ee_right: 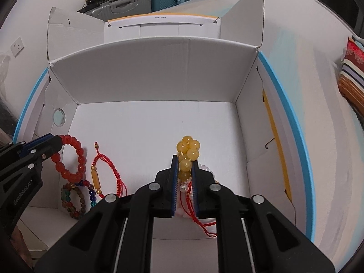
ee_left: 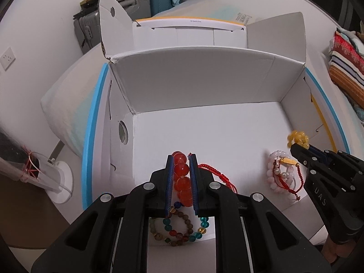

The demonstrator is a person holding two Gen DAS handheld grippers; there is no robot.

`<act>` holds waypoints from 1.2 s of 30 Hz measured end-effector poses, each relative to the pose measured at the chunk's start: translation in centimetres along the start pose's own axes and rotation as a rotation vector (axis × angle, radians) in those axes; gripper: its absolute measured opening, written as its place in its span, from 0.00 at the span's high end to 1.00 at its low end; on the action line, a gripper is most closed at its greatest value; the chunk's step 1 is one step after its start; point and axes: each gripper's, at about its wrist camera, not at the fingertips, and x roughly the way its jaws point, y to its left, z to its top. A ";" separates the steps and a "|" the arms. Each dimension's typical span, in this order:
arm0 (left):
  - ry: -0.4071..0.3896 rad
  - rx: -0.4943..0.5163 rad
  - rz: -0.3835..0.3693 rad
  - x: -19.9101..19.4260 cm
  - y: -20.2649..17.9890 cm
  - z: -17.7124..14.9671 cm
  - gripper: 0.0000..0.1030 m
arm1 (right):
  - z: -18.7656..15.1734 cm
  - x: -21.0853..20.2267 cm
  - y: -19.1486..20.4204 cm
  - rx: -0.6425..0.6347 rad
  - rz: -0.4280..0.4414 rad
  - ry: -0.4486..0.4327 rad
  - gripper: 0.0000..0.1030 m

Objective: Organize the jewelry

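Note:
My left gripper (ee_left: 181, 159) is shut on a red bead bracelet (ee_left: 182, 177) inside an open white cardboard box (ee_left: 193, 82); the bracelet also shows hanging from it in the right wrist view (ee_right: 78, 159). My right gripper (ee_right: 184, 159) is shut on a yellow bead bracelet (ee_right: 188, 153), seen too in the left wrist view (ee_left: 298, 137). On the box floor lie a red cord bracelet (ee_right: 107, 173), multicoloured bead bracelets (ee_left: 179, 227), and a pink bead bracelet with red cord and pearls (ee_left: 281, 174) under the right gripper.
The box (ee_right: 154, 79) stands on a white surface with a blue rim (ee_right: 289, 104), flaps raised. A second white box (ee_left: 191, 34) stands behind it. Suitcases (ee_left: 145, 2) stand at the back, striped cushions (ee_left: 348, 68) at the right.

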 end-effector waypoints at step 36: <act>-0.257 -0.065 -0.032 -9.6 -1.4 -9.6 0.06 | -8.9 -11.4 -3.5 0.061 -0.017 -0.275 0.07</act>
